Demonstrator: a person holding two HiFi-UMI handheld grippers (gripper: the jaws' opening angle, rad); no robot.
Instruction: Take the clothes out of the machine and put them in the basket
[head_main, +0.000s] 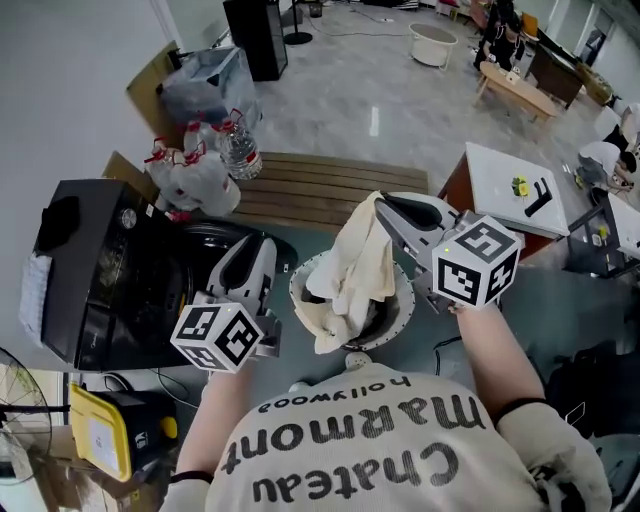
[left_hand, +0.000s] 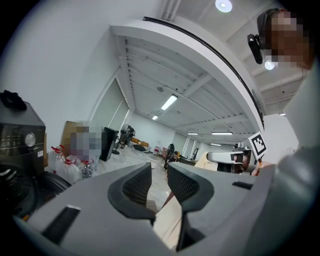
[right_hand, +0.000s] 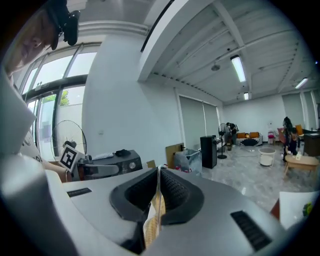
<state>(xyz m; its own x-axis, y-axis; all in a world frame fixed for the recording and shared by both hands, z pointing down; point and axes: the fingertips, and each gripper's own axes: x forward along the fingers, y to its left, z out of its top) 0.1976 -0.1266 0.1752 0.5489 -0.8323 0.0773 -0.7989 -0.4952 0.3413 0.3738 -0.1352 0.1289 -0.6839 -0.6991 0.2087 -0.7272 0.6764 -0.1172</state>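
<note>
In the head view my right gripper (head_main: 385, 208) is shut on a cream cloth (head_main: 355, 270), which hangs down into the round white basket (head_main: 398, 322) in front of me. The right gripper view shows a strip of that cloth (right_hand: 152, 220) pinched between the closed jaws of the right gripper (right_hand: 159, 172). My left gripper (head_main: 258, 255) is open and empty, held level between the basket and the black washing machine (head_main: 100, 270). In the left gripper view nothing lies between the parted jaws of the left gripper (left_hand: 159, 174). More pale cloth lies inside the basket.
A slatted wooden bench (head_main: 320, 185) stands behind the basket, with water bottles (head_main: 238, 148) and plastic bags to its left. A white table (head_main: 505, 180) is at the right. A yellow container (head_main: 100, 430) sits by the machine at the lower left.
</note>
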